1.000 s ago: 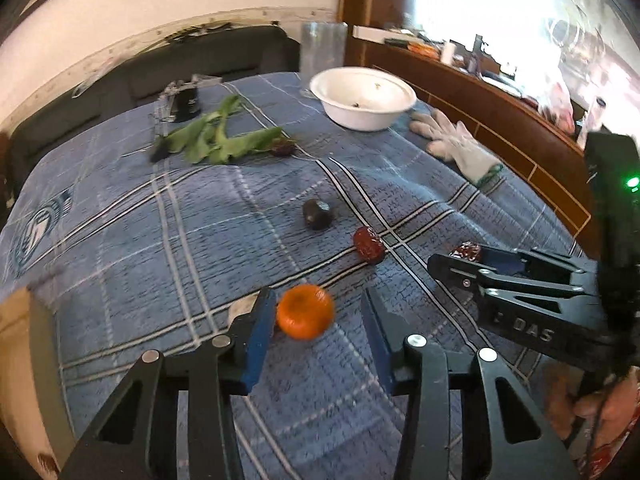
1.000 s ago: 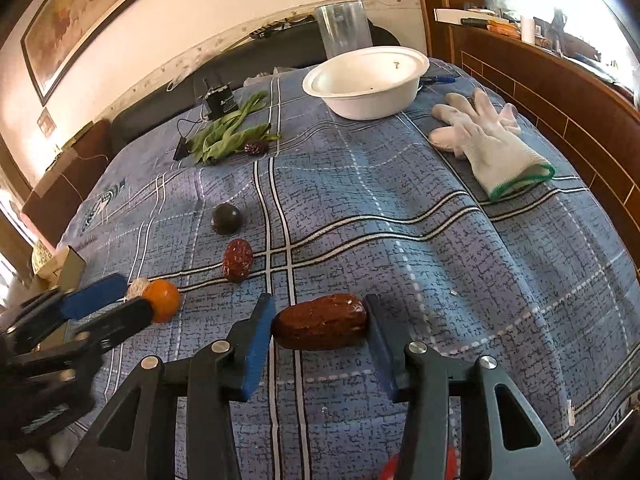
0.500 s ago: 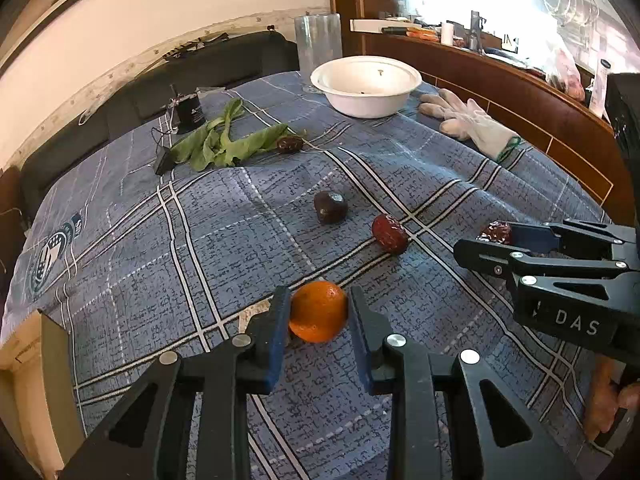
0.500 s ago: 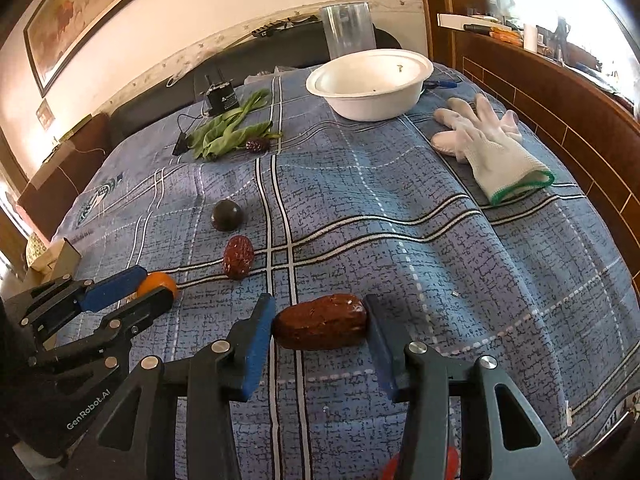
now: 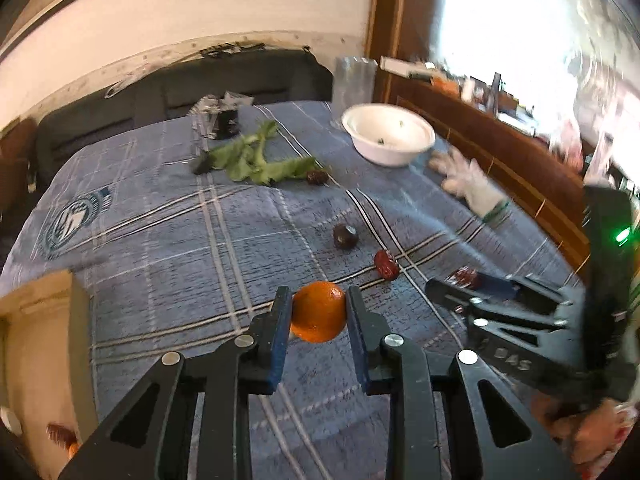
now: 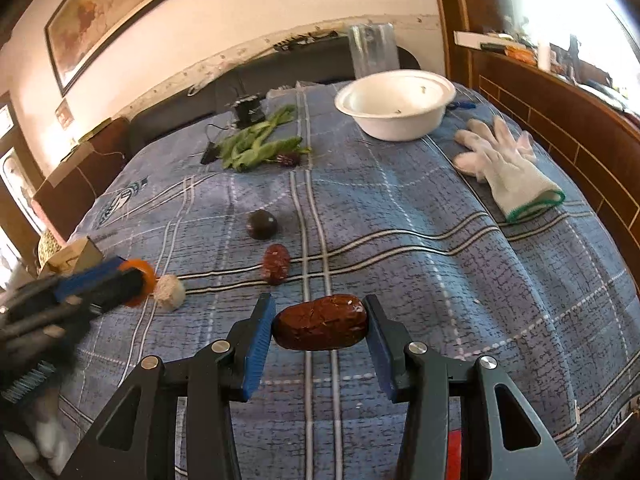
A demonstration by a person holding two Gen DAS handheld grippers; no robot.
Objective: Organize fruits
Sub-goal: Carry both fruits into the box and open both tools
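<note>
Left wrist view: the left hand-held gripper (image 5: 318,312) is closed on an orange (image 5: 318,312), pads touching both its sides, above the blue plaid cloth (image 5: 160,240) covering the bench. Right wrist view: the right hand-held gripper (image 6: 320,322) clamps a large red date (image 6: 321,323) lengthwise between its blue pads. On the cloth ahead lie a smaller red date (image 6: 275,263) and, just beyond it, a dark round fruit (image 6: 261,224). Farther back sit leafy greens (image 6: 256,144) with another dark date (image 6: 289,159) touching them, a white bowl (image 6: 396,106), and a white glove (image 6: 504,168) to the right. A pale lump (image 6: 169,298) rests beside the left hand-held gripper.
</note>
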